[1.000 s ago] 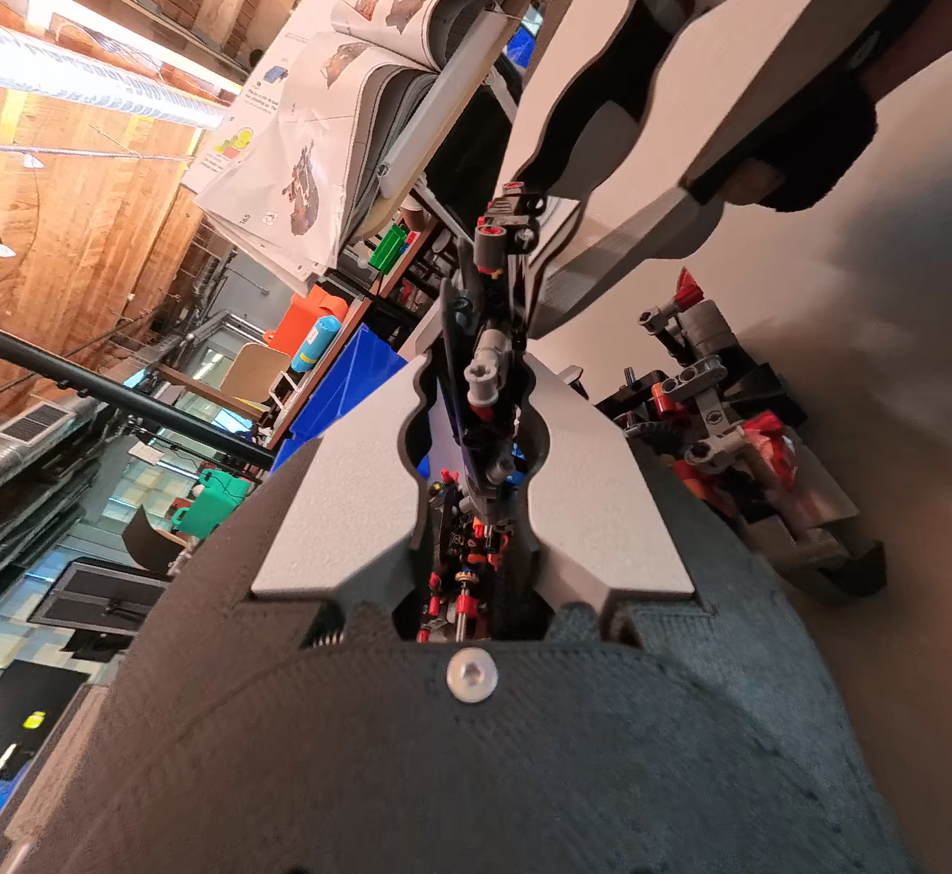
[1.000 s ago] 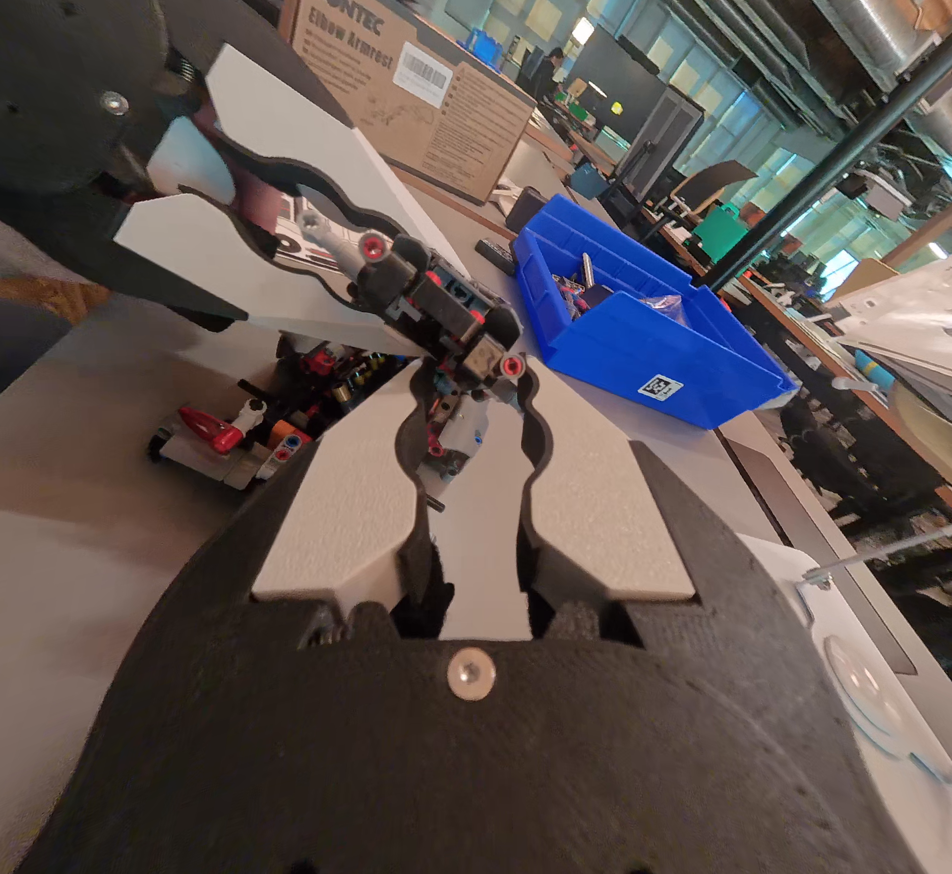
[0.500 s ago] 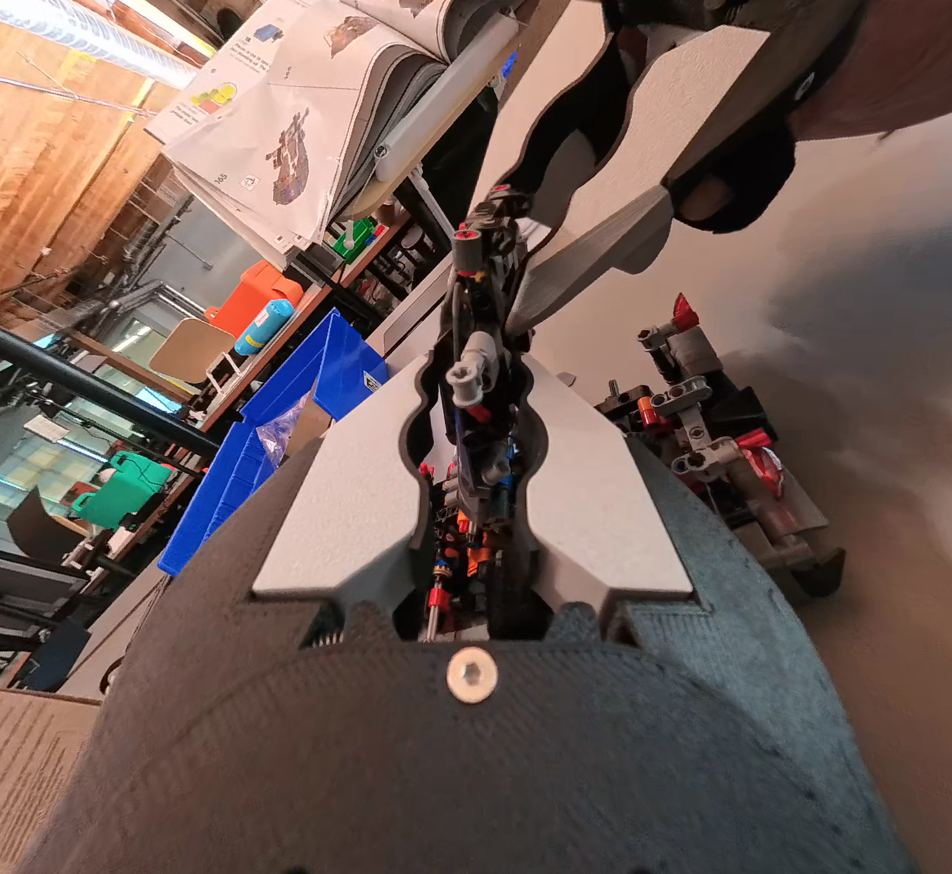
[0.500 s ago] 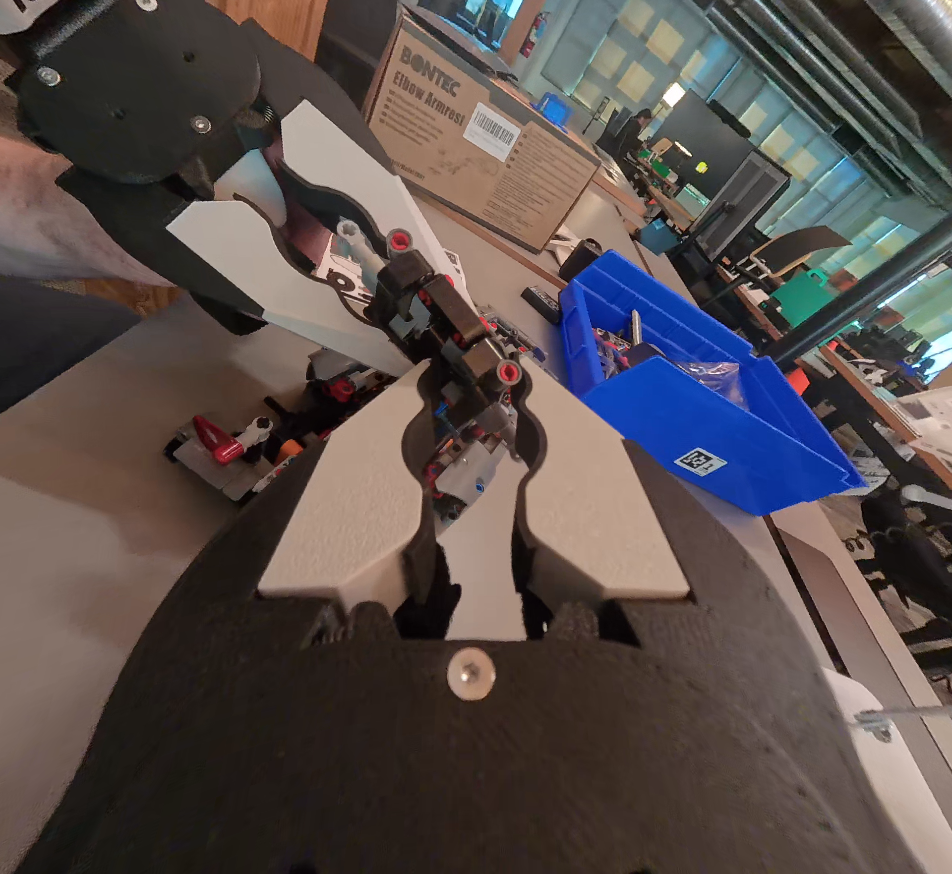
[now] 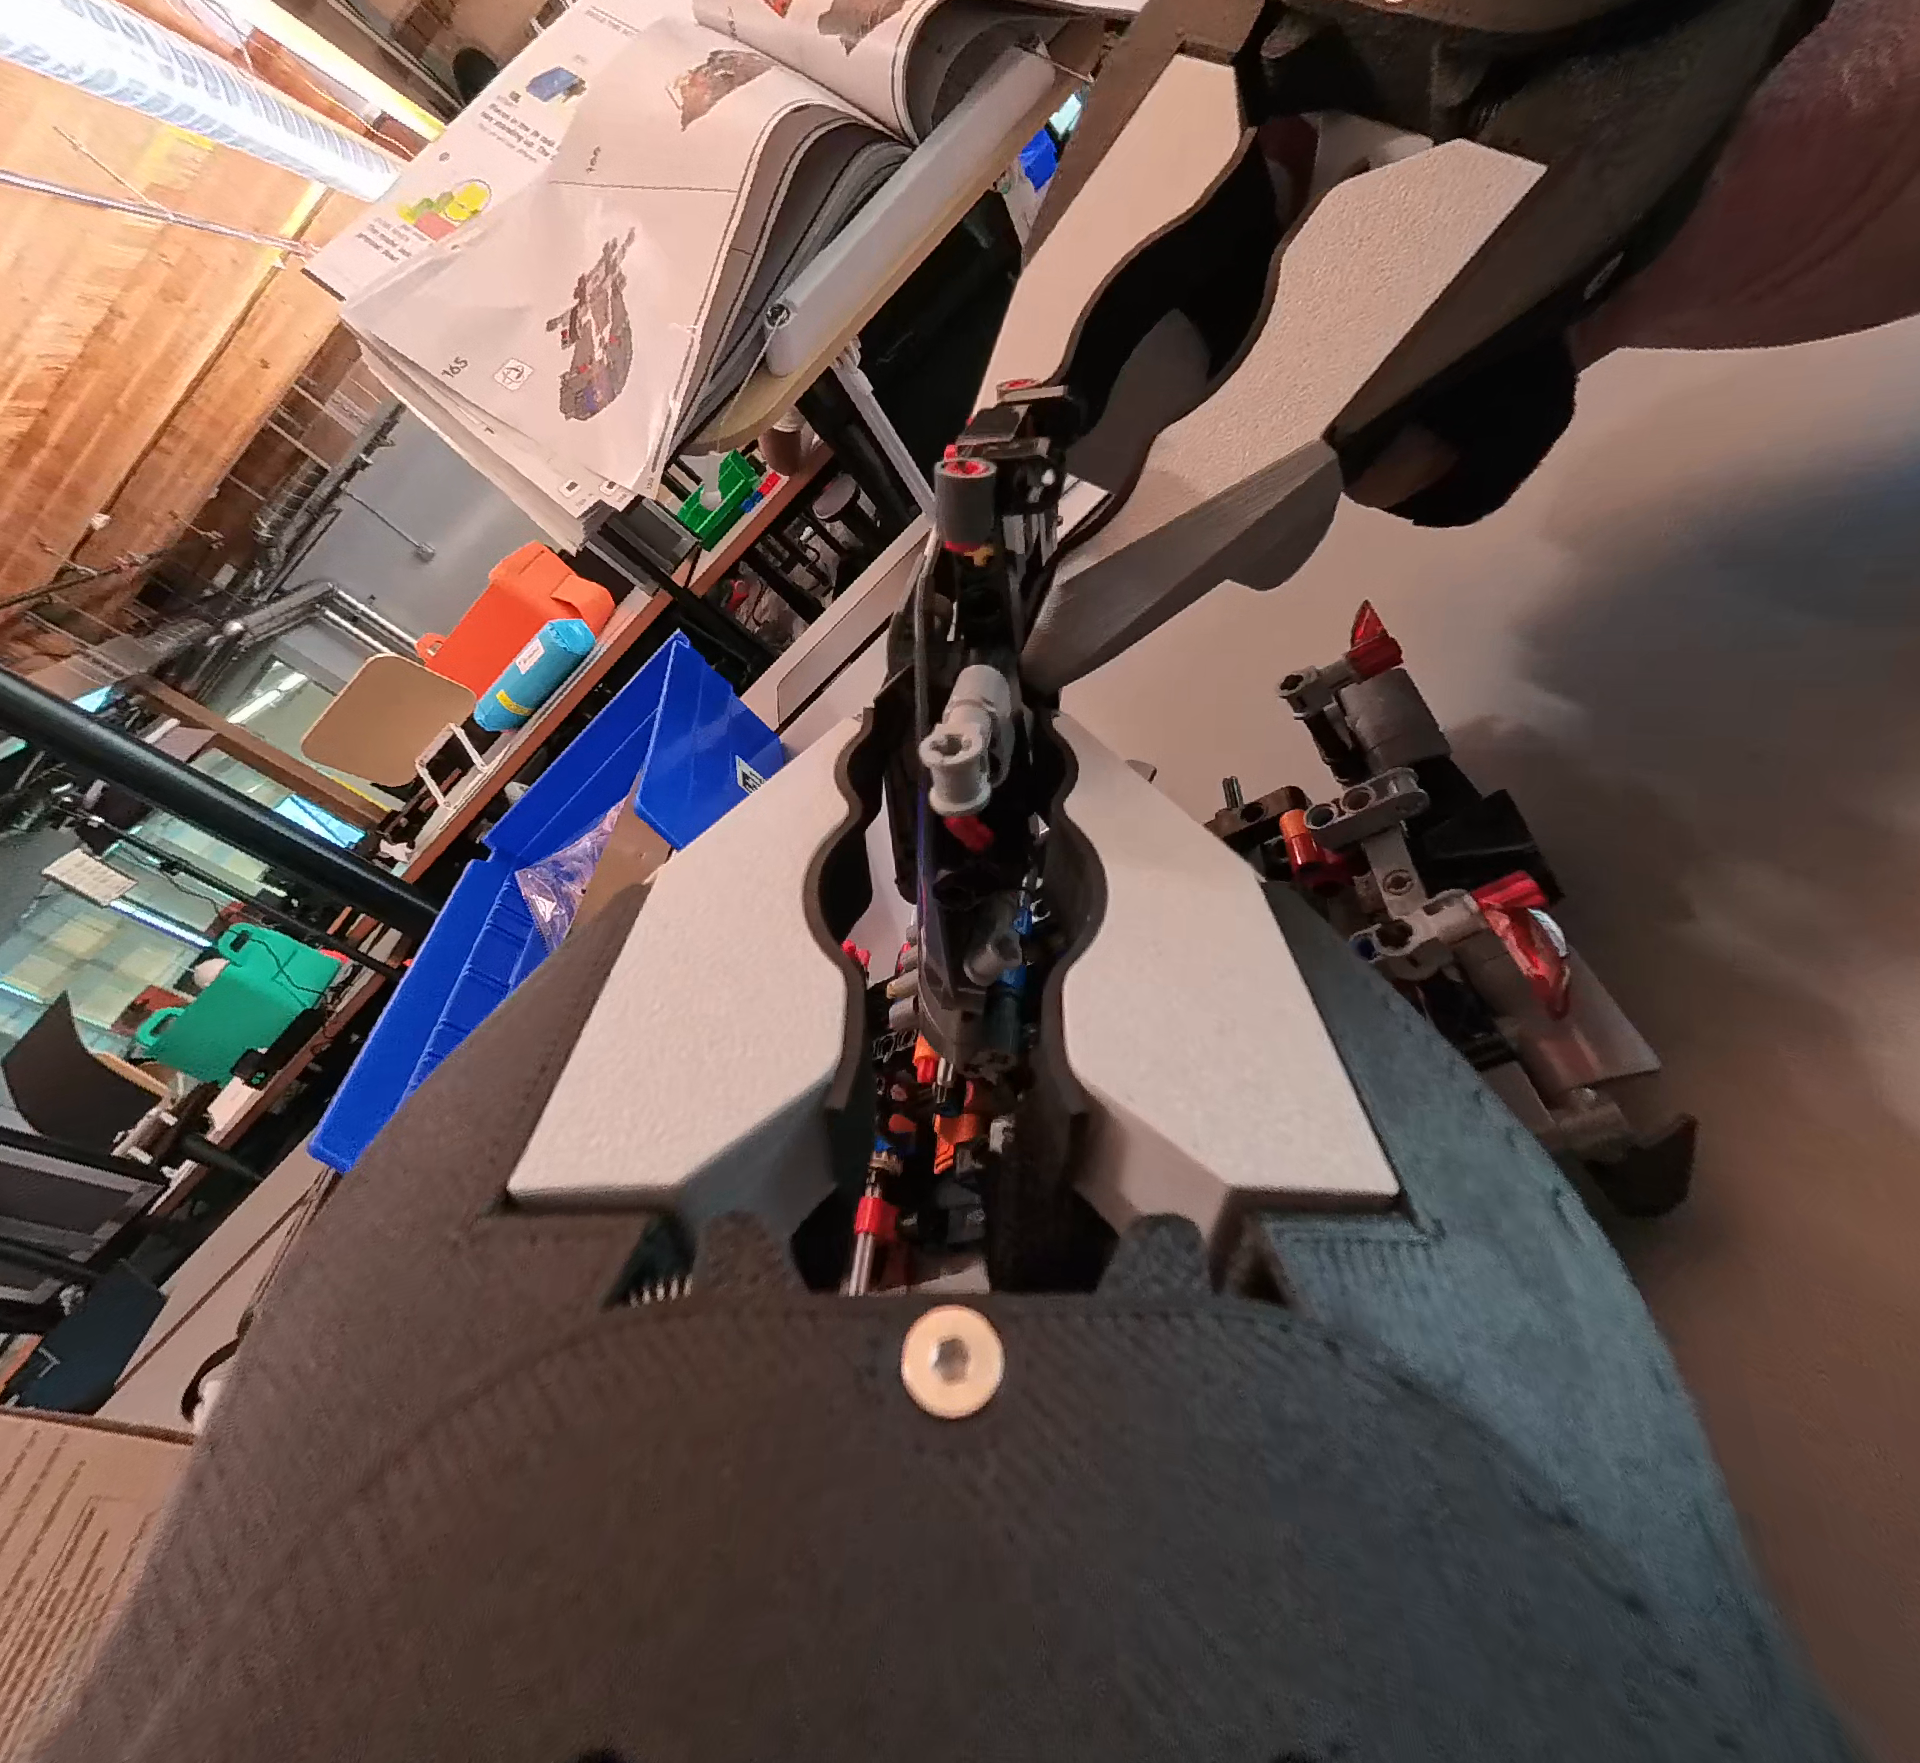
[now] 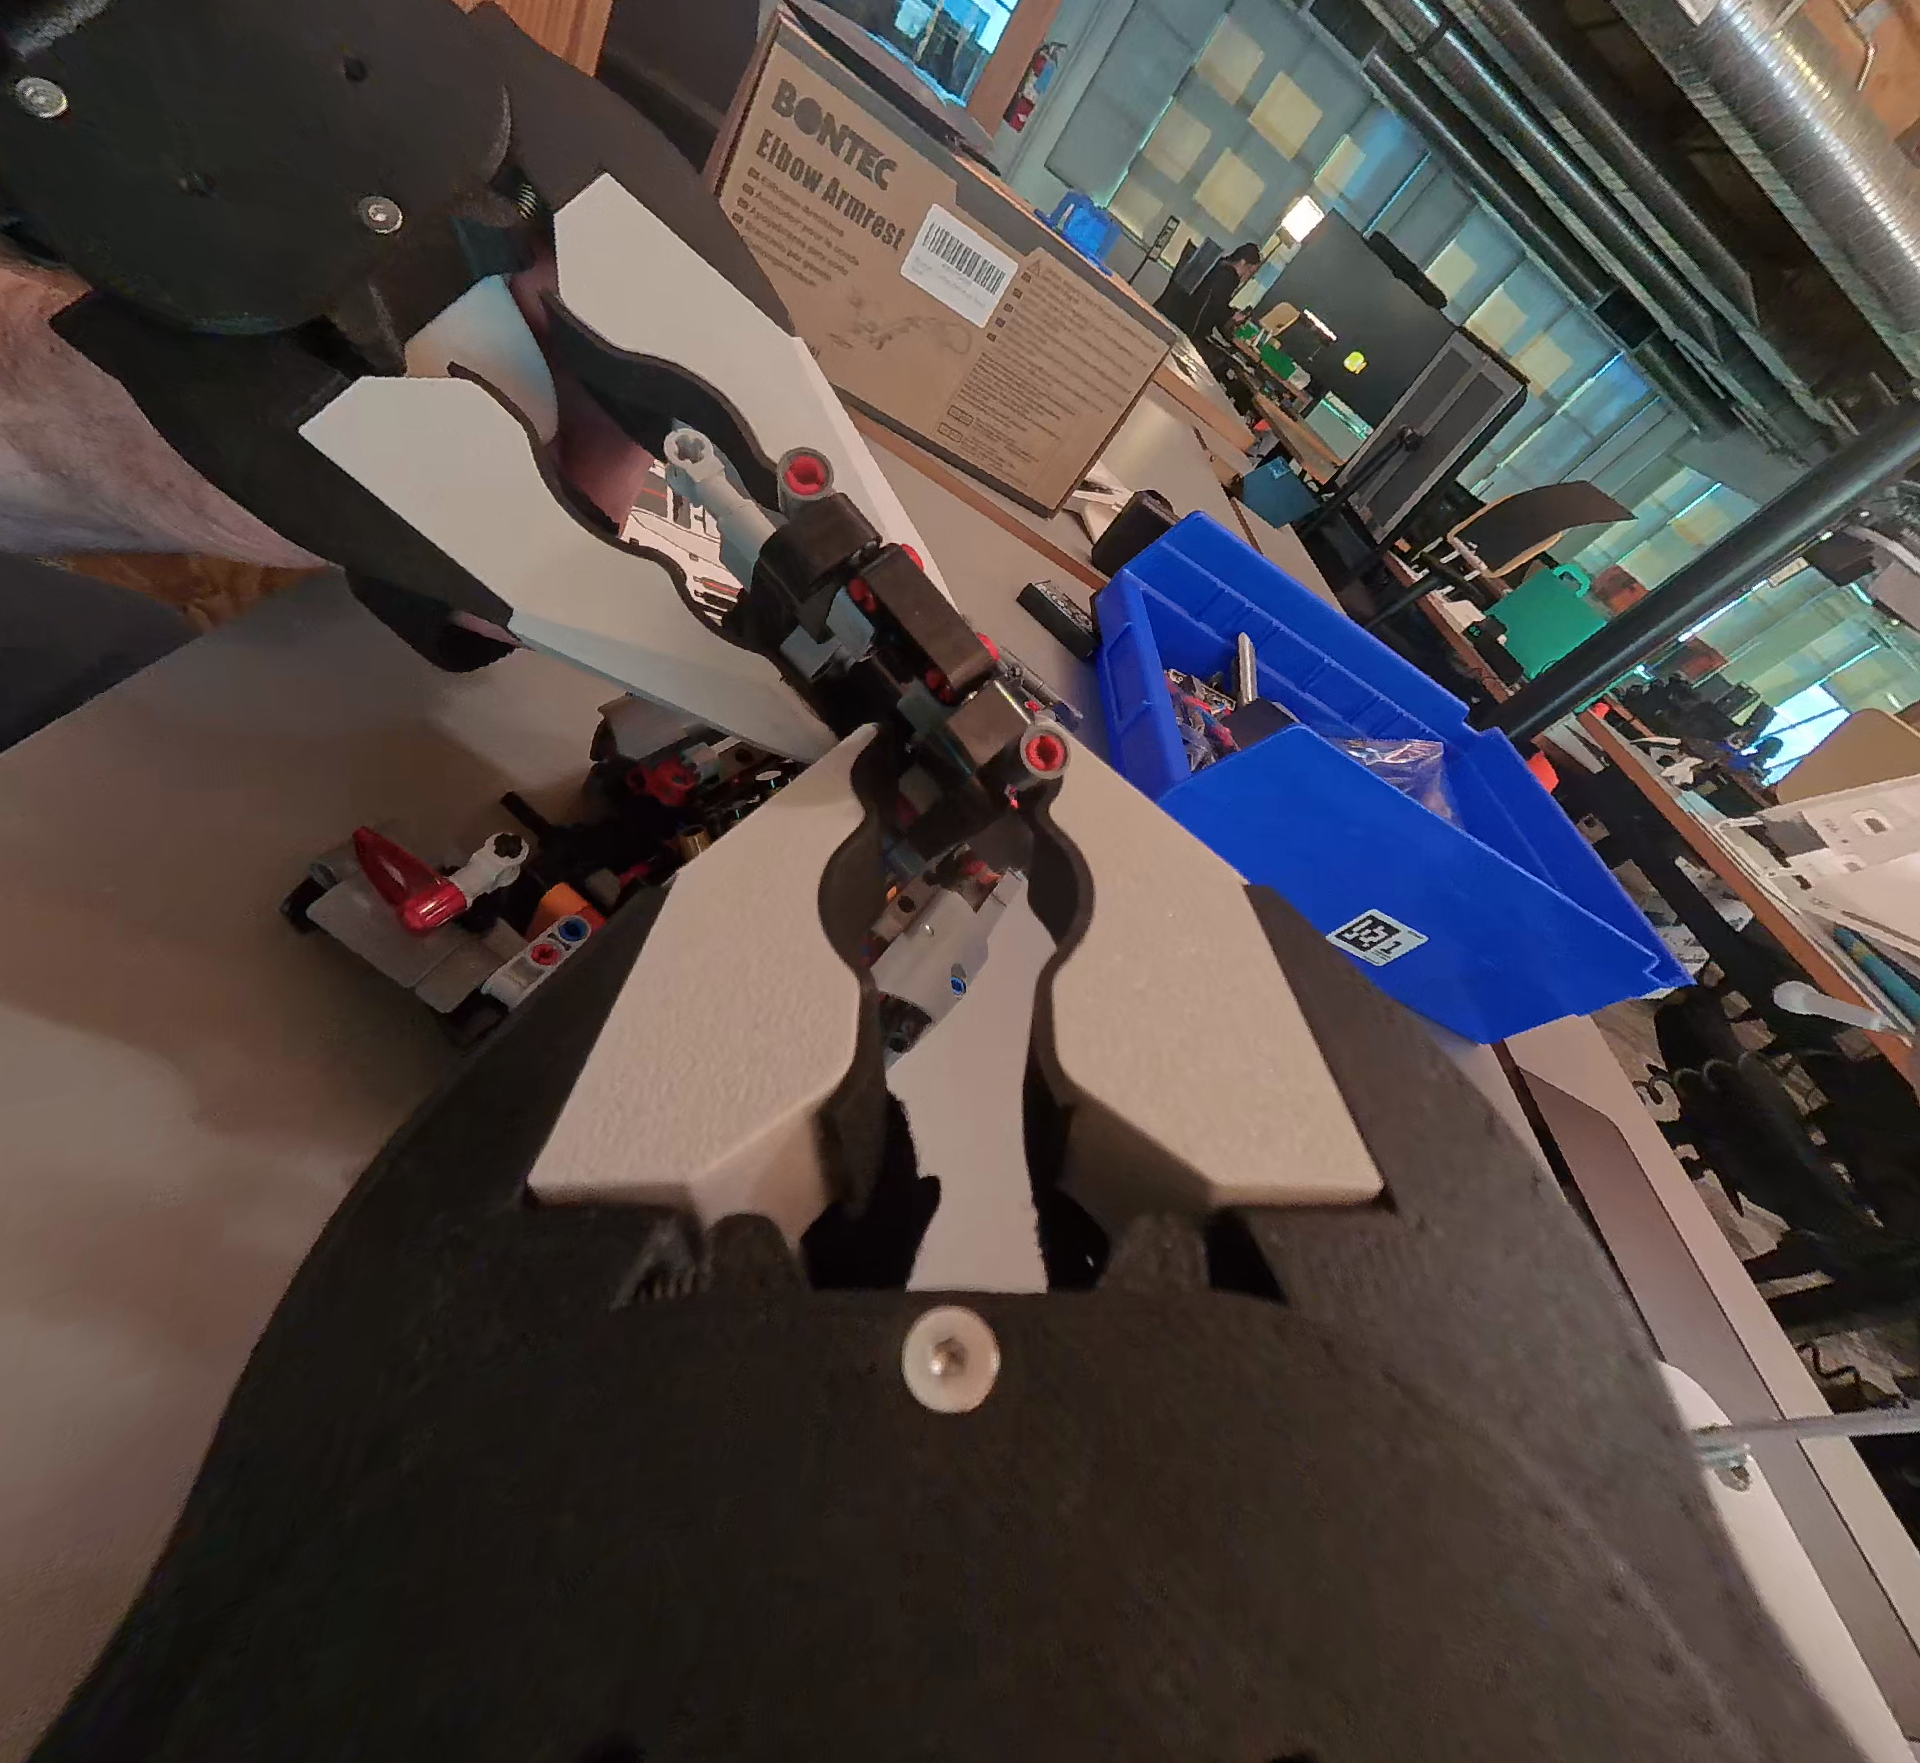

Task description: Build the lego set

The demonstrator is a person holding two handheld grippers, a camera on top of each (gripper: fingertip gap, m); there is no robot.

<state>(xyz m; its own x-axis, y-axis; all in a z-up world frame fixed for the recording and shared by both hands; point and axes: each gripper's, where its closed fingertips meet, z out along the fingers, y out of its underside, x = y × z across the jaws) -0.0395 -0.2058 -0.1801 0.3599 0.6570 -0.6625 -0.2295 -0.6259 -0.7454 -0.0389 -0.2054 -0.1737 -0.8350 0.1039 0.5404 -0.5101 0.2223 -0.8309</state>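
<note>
A long black and grey lego sub-assembly with red pins is held in the air between both grippers. My left gripper is shut on its lower part. My right gripper is shut on its other end. In the right wrist view the left gripper reaches in from the upper left. In the left wrist view the right gripper reaches in from the upper right. The larger lego model with red, orange and grey parts lies on the table below; it also shows in the right wrist view.
A blue parts bin stands on the grey table just right of the grippers. A cardboard box sits behind. An open instruction book rests on a stand. Shelves and desks lie beyond. My two grippers' fingertips are within a few centimetres of each other.
Both grippers have turned and shifted together with the sub-assembly still held. The blue bin and the cardboard box have come further into view. Neither grip has changed.
</note>
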